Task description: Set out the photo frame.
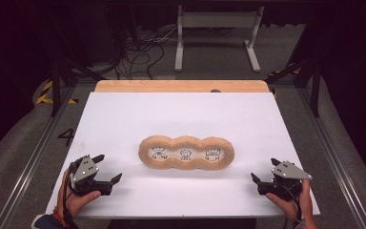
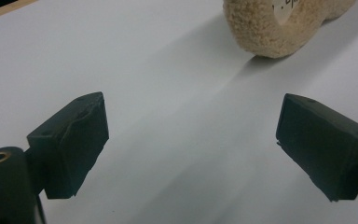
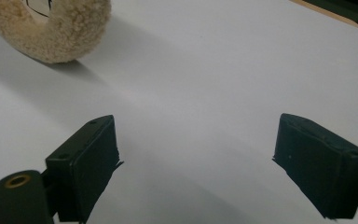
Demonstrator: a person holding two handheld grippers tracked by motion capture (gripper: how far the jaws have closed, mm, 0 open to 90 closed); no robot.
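White sheeting covers the bench [image 1: 124, 119], with a strip of bare wood showing along its far edge. Nearest the person, the left gripper [image 1: 108, 168] sits low over the near left corner of the bench, held in a hand [image 1: 78, 200], its jaws spread wide with nothing between them. At the near right corner the right gripper [image 1: 263, 171] is likewise held in a hand [image 1: 295, 205], jaws wide apart and empty. Both grippers point inward toward the middle of the bench. Between them and a little farther off lies a tan fleecy three-lobed ring [image 1: 186, 152], flat on the white surface, with three small black line drawings visible inside its openings. It is apart from both grippers. Beyond the bench, a grey floor carries a white metal frame [image 1: 217, 33] and tangled black cables [image 1: 138, 52].
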